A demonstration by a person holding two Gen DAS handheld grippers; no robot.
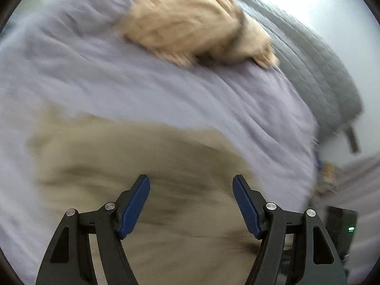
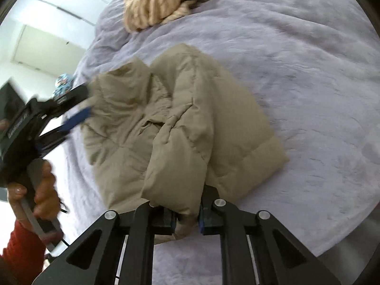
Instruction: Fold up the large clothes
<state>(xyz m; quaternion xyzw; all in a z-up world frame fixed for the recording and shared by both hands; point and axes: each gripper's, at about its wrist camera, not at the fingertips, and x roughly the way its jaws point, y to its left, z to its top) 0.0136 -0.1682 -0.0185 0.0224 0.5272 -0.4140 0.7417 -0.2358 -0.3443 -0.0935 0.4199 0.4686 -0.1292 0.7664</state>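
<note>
Right gripper (image 2: pixel 187 220): nearest the right wrist camera, at 6 o'clock; jaws nearly closed, pinching a fold of the jacket's near edge between the blue pads.
Left gripper (image 1: pixel 191 201): jaws wide, nothing between them; it hangs over the jacket, contact unclear. In the right wrist view it sits at 9 o'clock, at the jacket's left edge.
Jacket (image 2: pixel 180 128): beige, puffy, quilted; folded into a thick bundle with one padded flap laid over the middle. It lies on the blanket at the centre of the right wrist view, and from 6 to 8 o'clock in the left wrist view.
Hand (image 2: pixel 40 190): grips the left gripper's handle at 8 o'clock; a red sleeve shows below it.
Hard to see: the left wrist view is smeared with blur, so the jacket's seams are lost there. The cream knit (image 2: pixel 154 2) at 12 o'clock is cut off by the frame.
Surface: lavender blanket (image 2: pixel 296 71), softly wrinkled, over a bed.
Room: grey quilt (image 1: pixel 315 64) beyond the blanket at 2 o'clock in the left wrist view; white walls behind.
</note>
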